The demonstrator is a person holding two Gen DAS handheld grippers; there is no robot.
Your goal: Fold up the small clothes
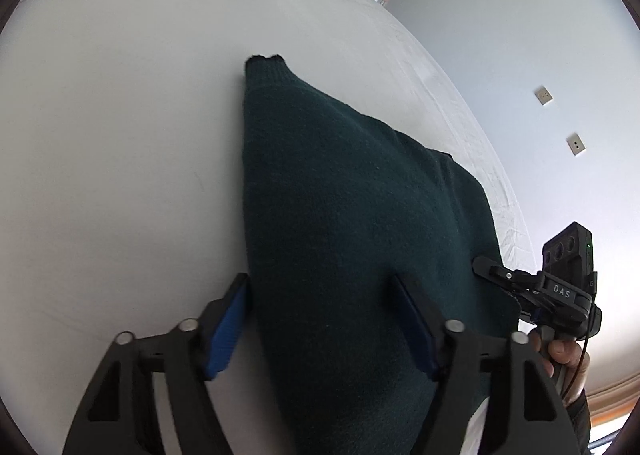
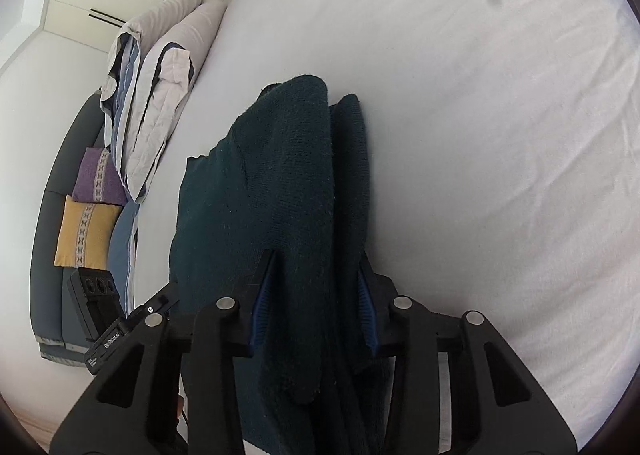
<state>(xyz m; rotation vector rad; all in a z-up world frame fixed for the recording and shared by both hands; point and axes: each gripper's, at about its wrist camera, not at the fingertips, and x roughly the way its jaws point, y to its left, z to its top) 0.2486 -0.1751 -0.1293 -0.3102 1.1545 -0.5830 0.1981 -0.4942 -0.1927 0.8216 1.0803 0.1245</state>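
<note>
The left gripper (image 1: 322,319) stands apart, straddling the near edge of the sweater (image 1: 352,215) without clearly pinching it. The right gripper (image 2: 316,295) has folded layers of knit between its pads (image 2: 262,309); whether they press I cannot tell. To fold well, I judge both should take matching near corners, lift together, and lay the edge over evenly. The sweater is dark green, thick, partly folded lengthwise, one cuff (image 1: 264,65) pointing away, lying on the white bed (image 1: 120,135). Beyond lie bedding (image 2: 152,95) and cushions (image 2: 86,235).

Matt knitted sweater (image 1: 344,215), smooth cotton sheet (image 1: 120,135)
</note>
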